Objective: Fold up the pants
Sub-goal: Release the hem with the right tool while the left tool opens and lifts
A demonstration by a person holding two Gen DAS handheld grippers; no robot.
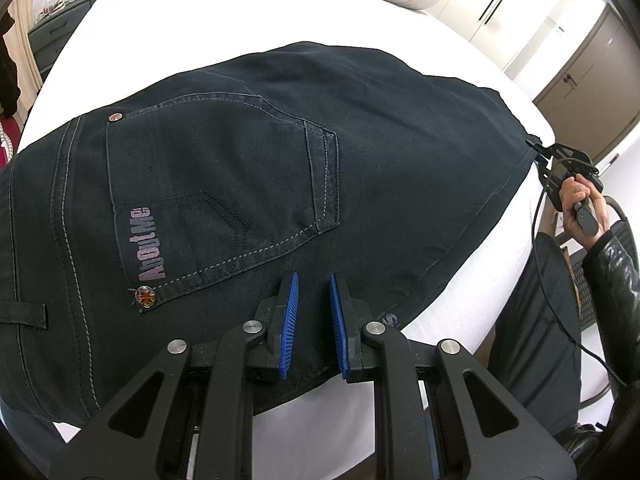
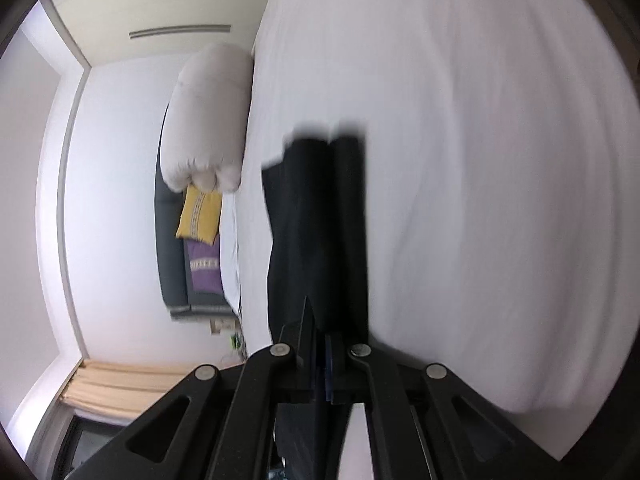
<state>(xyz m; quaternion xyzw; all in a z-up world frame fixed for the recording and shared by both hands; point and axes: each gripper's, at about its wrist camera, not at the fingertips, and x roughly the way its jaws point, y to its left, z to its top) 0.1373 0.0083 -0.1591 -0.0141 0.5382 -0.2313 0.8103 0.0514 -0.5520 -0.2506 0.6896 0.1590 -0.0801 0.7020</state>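
Dark denim pants lie across the white bed, back pocket with an "AboutMe" print facing up. My left gripper points down at their near edge; its blue pads stand a narrow gap apart with dark fabric filling it. At the far right end of the pants, a hand holds my right gripper, which pinches the leg end. In the right wrist view the right gripper is shut, and the folded pant legs stretch away from its fingers over the sheet, blurred by motion.
A rolled white duvet and yellow and purple cushions sit at the head of the bed. A cable hangs from the right gripper past the person's dark sleeve. Cabinets stand beyond the bed's corner.
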